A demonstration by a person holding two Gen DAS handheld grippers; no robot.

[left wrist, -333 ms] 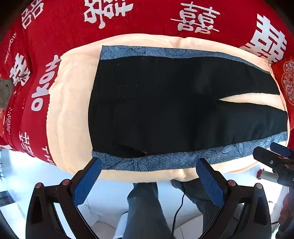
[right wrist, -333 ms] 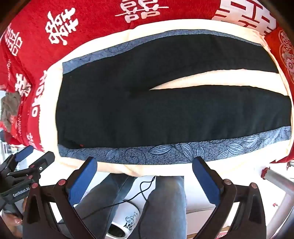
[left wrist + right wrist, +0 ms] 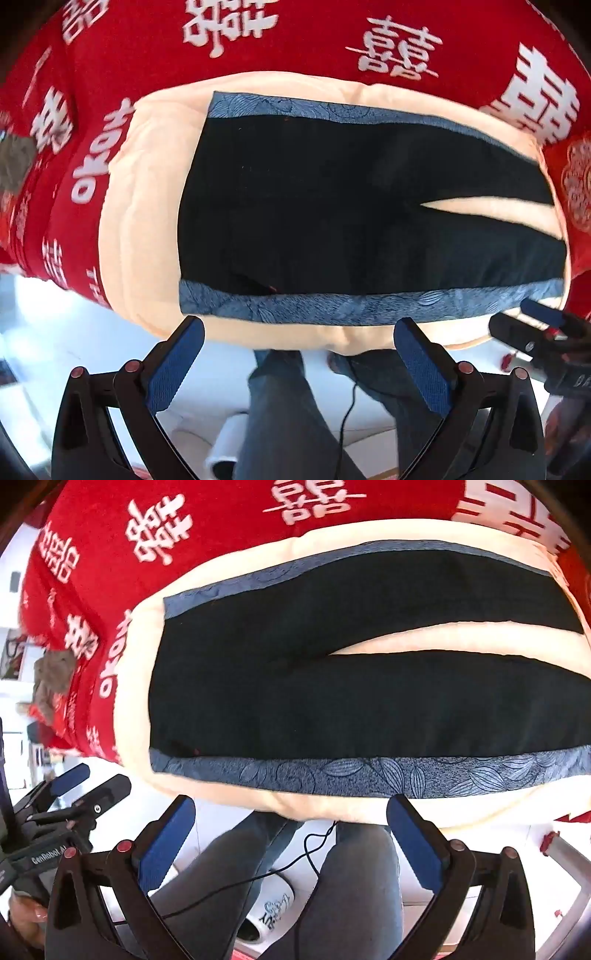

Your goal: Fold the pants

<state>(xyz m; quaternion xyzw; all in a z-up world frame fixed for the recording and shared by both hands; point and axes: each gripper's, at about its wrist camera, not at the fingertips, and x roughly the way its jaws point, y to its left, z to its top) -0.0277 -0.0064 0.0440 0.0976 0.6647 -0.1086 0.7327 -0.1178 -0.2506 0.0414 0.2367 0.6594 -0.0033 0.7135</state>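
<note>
Black pants (image 3: 332, 221) with blue leaf-patterned side stripes lie flat on a cream pad (image 3: 140, 229), waistband to the left and legs spread to the right. They also show in the right wrist view (image 3: 351, 701). My left gripper (image 3: 299, 332) is open and empty, hovering just off the pad's near edge, below the waist end. My right gripper (image 3: 291, 808) is open and empty near the same edge, below the near leg's stripe (image 3: 369, 771). Each gripper shows in the other's view: the right one (image 3: 532, 325), the left one (image 3: 85, 779).
The cream pad (image 3: 133, 686) lies on a red blanket (image 3: 295, 48) with white characters. A grey rag (image 3: 51, 683) sits at the blanket's left edge. The person's legs (image 3: 351, 886), a slipper (image 3: 269, 912) and a black cable are below on a white floor.
Both grippers have moved slightly closer to the pad's near edge. The pants have not moved.
</note>
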